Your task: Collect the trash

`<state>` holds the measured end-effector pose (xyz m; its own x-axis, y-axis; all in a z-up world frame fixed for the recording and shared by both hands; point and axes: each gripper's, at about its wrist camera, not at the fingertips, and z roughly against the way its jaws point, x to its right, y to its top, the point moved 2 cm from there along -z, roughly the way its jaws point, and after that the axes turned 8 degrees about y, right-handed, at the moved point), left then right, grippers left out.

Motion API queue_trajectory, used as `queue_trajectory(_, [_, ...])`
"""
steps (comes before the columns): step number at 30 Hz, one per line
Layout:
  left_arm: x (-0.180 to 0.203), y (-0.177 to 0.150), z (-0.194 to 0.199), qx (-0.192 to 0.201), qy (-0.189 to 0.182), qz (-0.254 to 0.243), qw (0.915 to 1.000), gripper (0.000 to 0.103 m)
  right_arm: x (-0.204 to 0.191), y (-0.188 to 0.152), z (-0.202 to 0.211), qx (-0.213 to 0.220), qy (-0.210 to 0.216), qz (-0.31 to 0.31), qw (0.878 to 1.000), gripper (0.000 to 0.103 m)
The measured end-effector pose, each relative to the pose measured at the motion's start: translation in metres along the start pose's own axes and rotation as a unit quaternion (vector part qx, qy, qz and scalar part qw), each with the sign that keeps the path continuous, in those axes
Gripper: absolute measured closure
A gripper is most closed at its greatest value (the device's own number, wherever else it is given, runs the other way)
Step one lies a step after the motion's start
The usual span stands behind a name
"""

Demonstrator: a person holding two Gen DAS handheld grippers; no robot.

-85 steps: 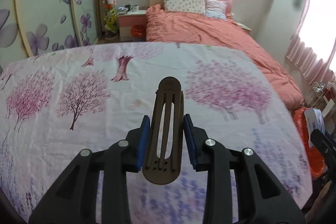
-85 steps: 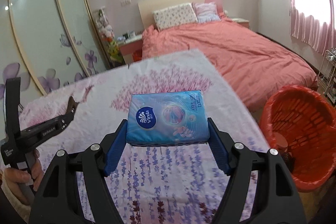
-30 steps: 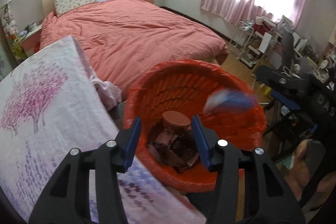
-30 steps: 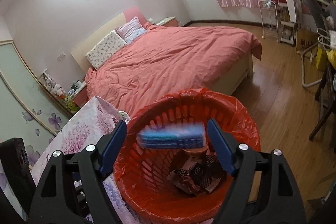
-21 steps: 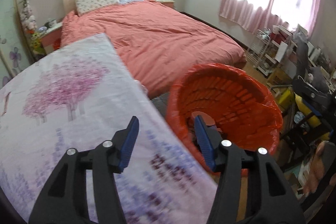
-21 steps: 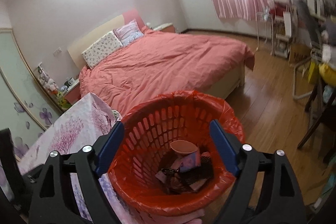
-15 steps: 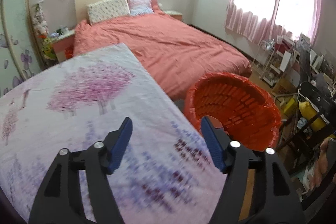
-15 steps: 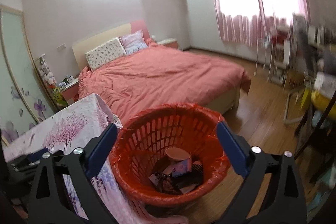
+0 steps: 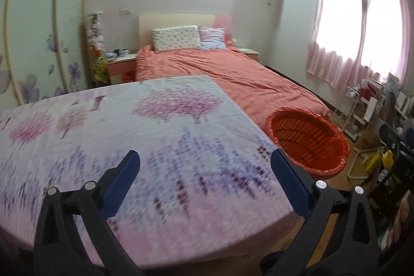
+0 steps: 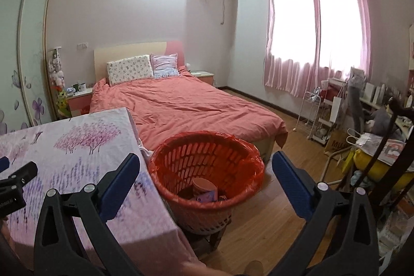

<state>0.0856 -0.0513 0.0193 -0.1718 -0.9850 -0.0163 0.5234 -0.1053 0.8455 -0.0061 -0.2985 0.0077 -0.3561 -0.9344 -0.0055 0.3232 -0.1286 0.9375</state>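
Note:
The orange-red trash basket (image 10: 181,159) stands on the wooden floor beside the table's right edge, and in the left wrist view the basket (image 9: 305,133) lies ahead to the right. Inside it lie a brown cup (image 10: 204,185) and some packets. My right gripper (image 10: 206,156) hangs open in front of the basket, nothing between its blue pads. My left gripper (image 9: 204,155) is over the flowered tablecloth (image 9: 155,126), its jaws opening wide with nothing between them. Part of the left gripper (image 10: 15,180) shows at the left edge of the right wrist view.
A bed with a salmon cover (image 10: 181,105) fills the room beyond table and basket. Cluttered racks and a yellow bag (image 10: 367,162) crowd the right side by the curtained window. Bare wooden floor (image 10: 271,211) lies right of the basket. A sliding wardrobe (image 9: 38,43) runs along the left.
The blue tissue pack and the brown piece have dropped into the basket. Both grippers have opened wider and pulled back from it, the left one swinging over the table.

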Motion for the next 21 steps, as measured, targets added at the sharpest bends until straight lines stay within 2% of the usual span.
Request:
queue_trajectory(3, [-0.011, -0.016, 0.017, 0.009, 0.023, 0.009, 0.9996, 0.004, -0.005, -0.009, 0.019, 0.035, -0.023, -0.001, 0.999, 0.002])
queue_trajectory(6, [-0.021, -0.032, 0.029, 0.007, 0.042, 0.023, 0.9988, 0.004, -0.009, -0.016, 0.027, 0.046, -0.036, -0.008, 0.998, 0.002])
queue_trajectory(12, [-0.038, -0.055, 0.045, 0.008, 0.072, 0.050, 0.9961, 0.004, -0.011, -0.031, 0.030, 0.016, -0.024, -0.037, 0.999, 0.002])
queue_trajectory(17, [-0.038, -0.063, 0.055, 0.020, 0.085, 0.041, 0.9953, 0.004, -0.021, -0.040, 0.031, -0.001, -0.035, -0.023, 0.999, 0.002])
queue_trajectory(21, [-0.039, -0.068, 0.056, 0.015, 0.089, 0.041, 0.9951, 0.004, -0.028, -0.049, 0.030, -0.024, -0.032, -0.021, 0.999, 0.002])
